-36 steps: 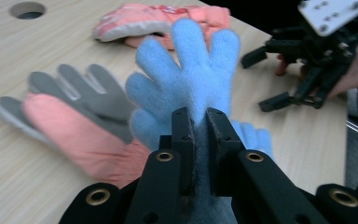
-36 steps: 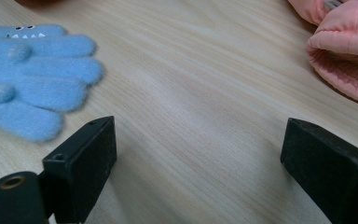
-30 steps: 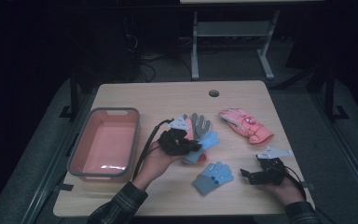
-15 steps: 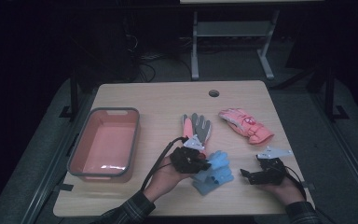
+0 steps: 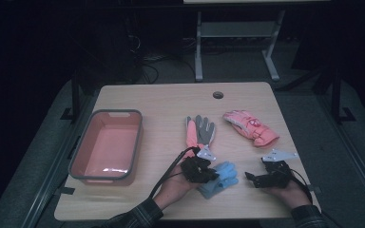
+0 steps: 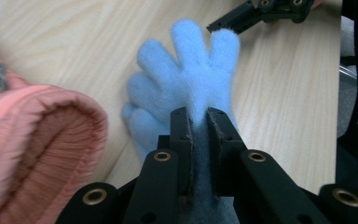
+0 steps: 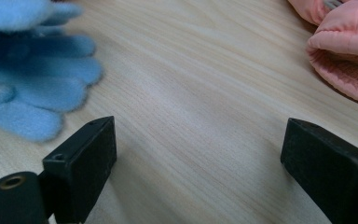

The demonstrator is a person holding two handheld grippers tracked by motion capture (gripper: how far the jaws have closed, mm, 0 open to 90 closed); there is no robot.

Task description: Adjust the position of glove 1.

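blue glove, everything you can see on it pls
The blue glove is light blue and fuzzy, fleece by the look of it, with its glove fingers spread. The left gripper is shut on it, pinching fabric between its two black fingers. In the left gripper view a second blue layer sits beneath it; whether that is another glove is unclear. It lies near the front edge of the wooden table, between the two grippers, close to a pink ribbed cuff.
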